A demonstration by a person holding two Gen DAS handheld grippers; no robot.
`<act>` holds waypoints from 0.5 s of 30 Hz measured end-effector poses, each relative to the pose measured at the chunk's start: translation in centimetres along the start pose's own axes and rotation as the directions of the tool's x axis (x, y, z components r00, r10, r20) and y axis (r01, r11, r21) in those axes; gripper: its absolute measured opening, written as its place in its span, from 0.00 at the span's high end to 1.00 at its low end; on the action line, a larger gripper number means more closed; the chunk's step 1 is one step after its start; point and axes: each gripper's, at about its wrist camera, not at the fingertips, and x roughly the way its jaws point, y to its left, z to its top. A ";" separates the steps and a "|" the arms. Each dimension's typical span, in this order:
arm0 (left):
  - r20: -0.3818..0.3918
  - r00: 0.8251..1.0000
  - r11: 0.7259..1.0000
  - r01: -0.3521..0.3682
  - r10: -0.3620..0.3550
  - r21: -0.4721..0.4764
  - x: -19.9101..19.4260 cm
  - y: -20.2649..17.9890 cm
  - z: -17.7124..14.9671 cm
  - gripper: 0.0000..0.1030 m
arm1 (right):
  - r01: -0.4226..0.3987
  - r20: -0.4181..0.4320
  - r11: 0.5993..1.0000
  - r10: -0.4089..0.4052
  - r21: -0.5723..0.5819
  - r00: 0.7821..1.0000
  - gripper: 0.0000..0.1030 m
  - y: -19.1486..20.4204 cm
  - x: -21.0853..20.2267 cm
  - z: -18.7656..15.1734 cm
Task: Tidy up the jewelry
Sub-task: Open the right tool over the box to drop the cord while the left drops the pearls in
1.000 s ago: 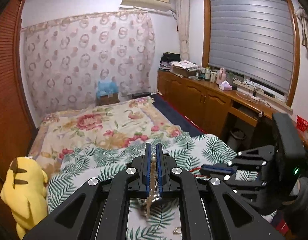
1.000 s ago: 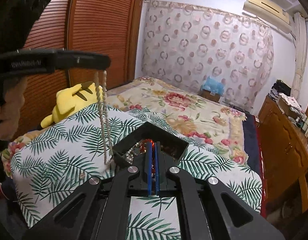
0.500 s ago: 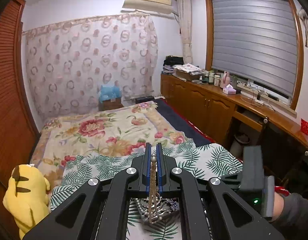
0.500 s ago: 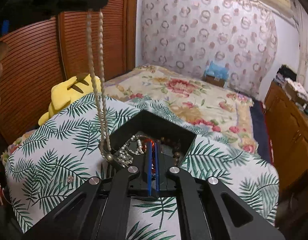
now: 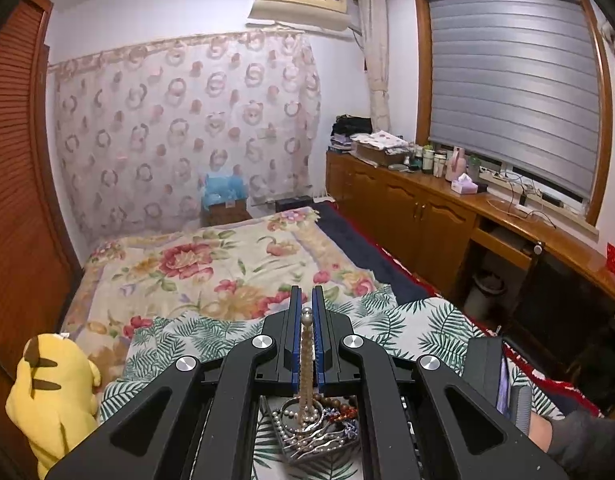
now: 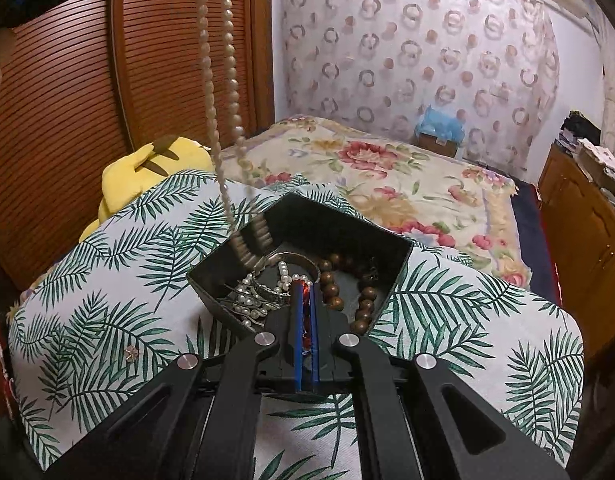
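Note:
My left gripper (image 5: 306, 300) is shut on a long pearl necklace (image 5: 306, 360), which hangs straight down from its pads. In the right wrist view the pearl necklace (image 6: 219, 100) drops from the top edge, and its lower end lies inside the black box (image 6: 347, 224), by the left wall. The box sits on a leaf-print cloth (image 6: 107, 300) and holds a brown wooden bead bracelet (image 6: 331, 288) and pearl pieces (image 6: 247, 300). My right gripper (image 6: 305, 284) is low over the box's near edge, shut on a small red bead piece (image 6: 306, 320) that shows between its blue pads.
A small flower-shaped charm (image 6: 131, 353) lies on the cloth left of the box. A yellow plush toy (image 5: 51, 392) sits at the bed's left edge by the wooden wardrobe doors (image 6: 67, 120). A floral blanket (image 5: 227, 264) covers the bed beyond. Wooden cabinets (image 5: 427, 220) run along the right.
My left gripper has carried the necklace over the box, and its lower end now lies inside. My right gripper has sunk closer to the box.

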 end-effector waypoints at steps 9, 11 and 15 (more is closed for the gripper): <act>-0.078 0.997 0.999 0.003 -0.005 -0.033 2.9 0.9 -2.8 0.96 | 0.013 0.019 1.000 -0.013 0.022 1.000 0.82 -0.7 -0.6 -0.1; -0.095 0.995 0.999 0.002 -0.006 -0.040 3.5 1.0 -3.6 0.96 | 0.018 0.027 0.999 -0.018 0.034 0.999 0.82 -1.0 -1.1 -0.2; -0.130 0.991 0.998 0.007 -0.014 -0.058 4.7 1.0 -4.9 0.96 | 0.029 0.045 0.998 -0.032 0.051 0.998 0.82 -1.3 -2.3 -0.7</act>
